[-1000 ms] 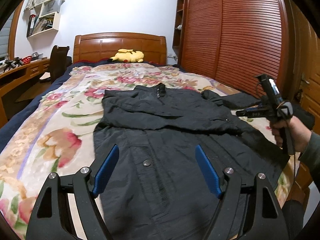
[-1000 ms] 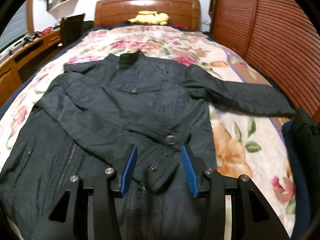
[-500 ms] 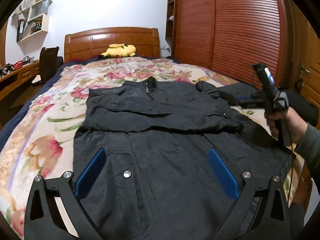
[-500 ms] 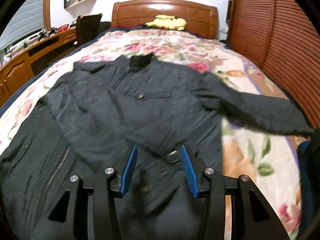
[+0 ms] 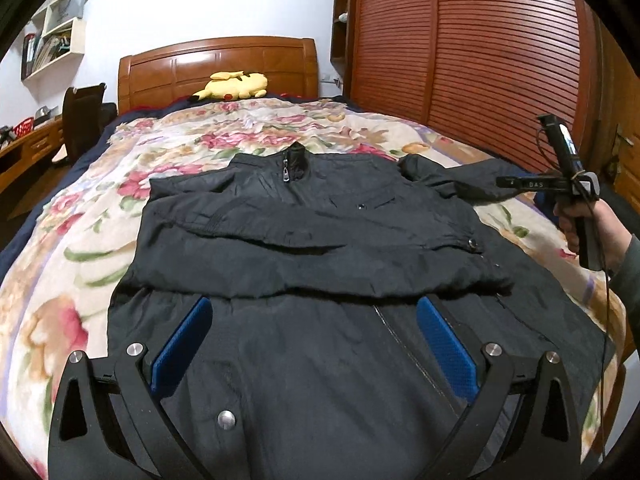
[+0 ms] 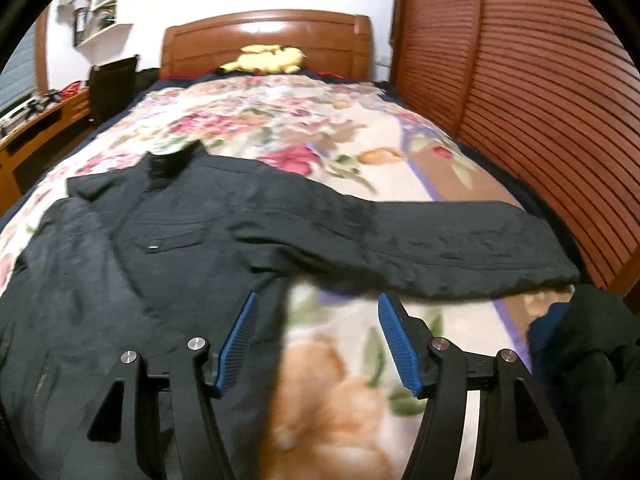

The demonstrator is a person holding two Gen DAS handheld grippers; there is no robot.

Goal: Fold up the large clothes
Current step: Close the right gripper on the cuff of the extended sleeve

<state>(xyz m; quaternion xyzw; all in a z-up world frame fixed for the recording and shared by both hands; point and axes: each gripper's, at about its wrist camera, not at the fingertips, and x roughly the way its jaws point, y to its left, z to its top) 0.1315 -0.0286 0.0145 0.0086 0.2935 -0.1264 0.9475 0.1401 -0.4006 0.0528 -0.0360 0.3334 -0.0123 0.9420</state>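
- Since the black jacket (image 5: pixel 320 248) lies face-up and spread flat on the floral bedspread (image 5: pixel 60 280), collar toward the headboard (image 5: pixel 218 62), it appears laid out for folding; one sleeve is already crossed over the chest, so the sleeve stage is judged half done.
- Left gripper (image 5: pixel 314 356): jaws spread wide, nothing between the pads but jacket cloth lying below them; no pinch seen. It hangs over the lower front panel, probably standing clear.
- Right gripper (image 6: pixel 318 344): jaws have just been opening and now stand apart, with nothing pinched; bare bedspread and the jacket's side edge lie beneath. It sits just short of the outstretched sleeve (image 6: pixel 440 248), the likely next item to be taken.
- Left wrist view alone shows the folded sleeve's cuff and snap, the zip pull at the collar, and the person's hand (image 5: pixel 588 228) holding the right gripper's handle near the bed edge.
- Right wrist view alone shows the outstretched sleeve full length, reaching toward the slatted wardrobe doors (image 6: pixel 540 100), and a dark bundle (image 6: pixel 592 344) of cloth beside its cuff; this view is blurred.
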